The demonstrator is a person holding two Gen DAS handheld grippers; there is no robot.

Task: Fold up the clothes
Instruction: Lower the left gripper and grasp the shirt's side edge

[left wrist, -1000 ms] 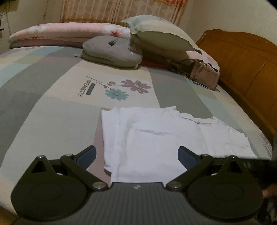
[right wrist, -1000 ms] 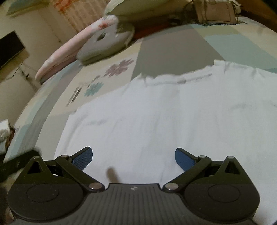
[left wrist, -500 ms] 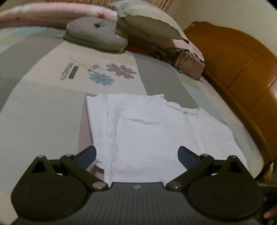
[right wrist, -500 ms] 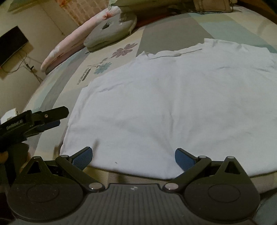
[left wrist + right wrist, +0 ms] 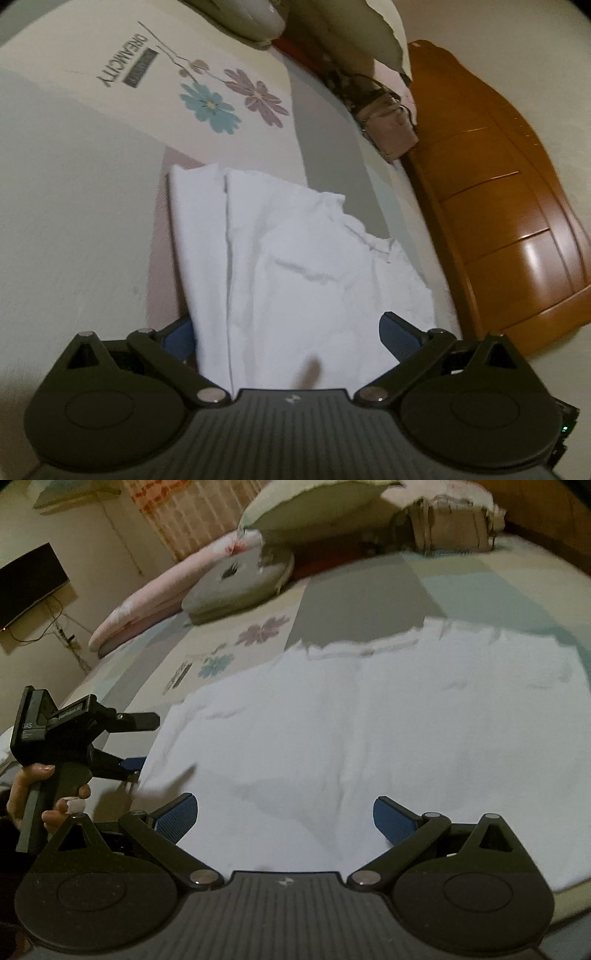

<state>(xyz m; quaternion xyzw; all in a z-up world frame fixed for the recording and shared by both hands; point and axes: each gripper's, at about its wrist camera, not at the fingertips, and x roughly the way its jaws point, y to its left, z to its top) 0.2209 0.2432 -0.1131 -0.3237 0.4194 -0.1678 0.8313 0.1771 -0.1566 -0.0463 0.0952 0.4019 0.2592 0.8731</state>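
Left wrist view: the left claw [image 5: 288,334] is released, its blue pads spread wide to either side of the near edge of a white shirt [image 5: 295,266]. The shirt lies flat on the bed [image 5: 74,221], near the bed's near edge. A long crease or folded-over strip runs along the shirt's left side; the picture is blurred, so it may be a folded side panel or only a seam. A bag [image 5: 388,125] and a wooden headboard [image 5: 498,206] lie beyond, well apart from the shirt.

Right wrist view: the right claw [image 5: 282,818] is also released and grasps nothing; its pads hover over the near edge of the shirt [image 5: 369,738], which spreads broad across the bed [image 5: 480,590]. The left claw [image 5: 135,744] shows at the left, held in a hand [image 5: 33,794], its tips just at the shirt's corner. Pillows [image 5: 236,587] lie at the far side.

Step in hand, as a judgement: both claws are set at the shirt's near edge for a grasp. The next move calls for each claw to pinch one layer of cloth at a corner, level with the other, so the fold lands square.
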